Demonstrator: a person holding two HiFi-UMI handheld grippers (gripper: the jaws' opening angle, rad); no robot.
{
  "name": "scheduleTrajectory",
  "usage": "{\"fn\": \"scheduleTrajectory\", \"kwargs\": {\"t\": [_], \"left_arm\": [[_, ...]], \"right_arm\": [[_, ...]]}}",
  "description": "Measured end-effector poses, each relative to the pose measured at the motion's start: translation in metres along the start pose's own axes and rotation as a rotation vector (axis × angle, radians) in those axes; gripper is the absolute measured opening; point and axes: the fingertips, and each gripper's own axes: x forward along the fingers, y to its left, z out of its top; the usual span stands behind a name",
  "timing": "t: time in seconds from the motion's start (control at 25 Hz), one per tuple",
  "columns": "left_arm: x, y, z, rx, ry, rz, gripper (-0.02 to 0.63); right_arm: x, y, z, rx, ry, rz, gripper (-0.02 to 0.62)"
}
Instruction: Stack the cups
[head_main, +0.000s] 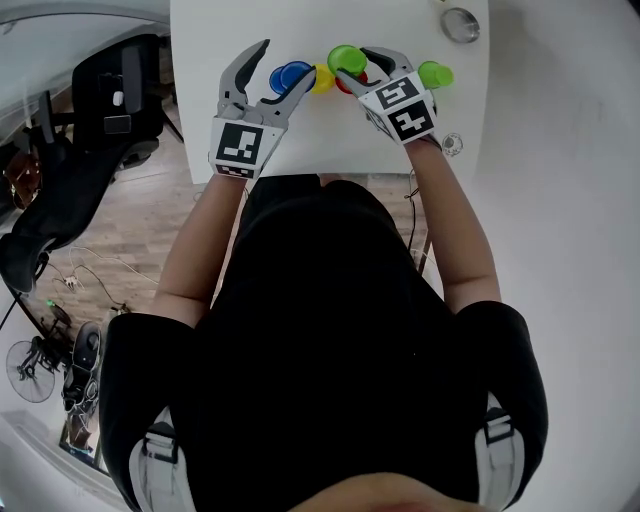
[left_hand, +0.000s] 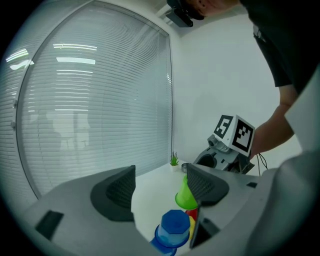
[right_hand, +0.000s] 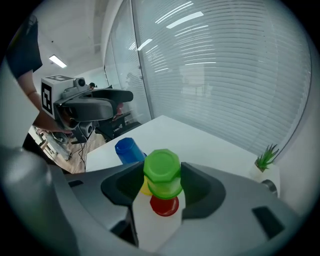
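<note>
My right gripper (head_main: 352, 63) is shut on an upside-down green cup (head_main: 343, 57), held in the air over the white table (head_main: 220, 60). In the right gripper view the green cup (right_hand: 161, 172) sits between the pads, above a red cup (right_hand: 164, 205) and a yellow cup (right_hand: 144, 188). A blue cup (head_main: 290, 75) stands upside down on the table under my open left gripper (head_main: 288, 58), untouched. In the left gripper view the blue cup (left_hand: 172, 231) shows low by the right jaw, with the green cup (left_hand: 186, 196) beyond it.
A second green cup (head_main: 435, 73) lies to the right of my right gripper. A small metal bowl (head_main: 460, 24) and a little potted plant (right_hand: 265, 159) stand at the table's far side by the blinds. An office chair (head_main: 115, 100) stands left of the table.
</note>
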Motion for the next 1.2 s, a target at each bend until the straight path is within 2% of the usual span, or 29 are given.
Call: {"fn": "scheduleTrajectory", "kwargs": {"t": [0.4, 0.96, 1.08, 1.2], "left_arm": [[-0.021, -0.008, -0.004, 0.003, -0.004, 0.028, 0.336], [-0.034, -0.007, -0.006, -0.001, -0.009, 0.038, 0.336], [-0.035, -0.008, -0.003, 0.004, -0.016, 0.036, 0.336], [-0.037, -0.01, 0.008, 0.008, -0.032, 0.03, 0.336]], "right_arm": [[0.004, 0.031, -0.012, -0.051, 0.033, 0.047, 0.233], [0.013, 0.035, -0.02, -0.036, 0.032, 0.033, 0.238], [0.009, 0.034, -0.013, -0.035, -0.01, 0.029, 0.3], [-0.004, 0.035, -0.004, -0.02, -0.06, 0.036, 0.316]]}}
